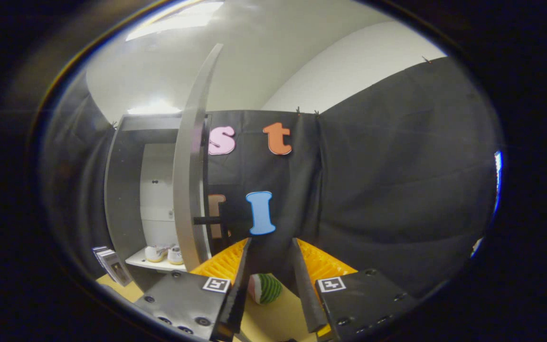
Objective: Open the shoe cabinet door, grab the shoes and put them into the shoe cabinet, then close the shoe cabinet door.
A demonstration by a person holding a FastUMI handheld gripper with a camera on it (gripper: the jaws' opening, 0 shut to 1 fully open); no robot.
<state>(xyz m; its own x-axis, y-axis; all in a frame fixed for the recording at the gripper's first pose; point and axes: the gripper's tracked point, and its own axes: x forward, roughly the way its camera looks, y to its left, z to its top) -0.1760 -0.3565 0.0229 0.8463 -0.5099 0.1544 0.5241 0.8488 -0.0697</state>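
The shoe cabinet (124, 199) stands to the left beyond my fingers, dark-framed with a pale inside. Its door (189, 180) is swung open and I see it edge-on, a tall grey panel rising just left of my left finger. A pair of white shoes (164, 254) sits side by side on the white shelf (136, 261) low inside the cabinet. My gripper (271, 247) is open, its fingers spread wide with nothing between them, to the right of the door's edge.
A round green-and-white striped ball-like object (265, 288) lies on the yellowish floor between my fingers. Some booklets or papers (111, 266) lean at the cabinet's left foot. A black rack or stand (216, 223) stands behind the door.
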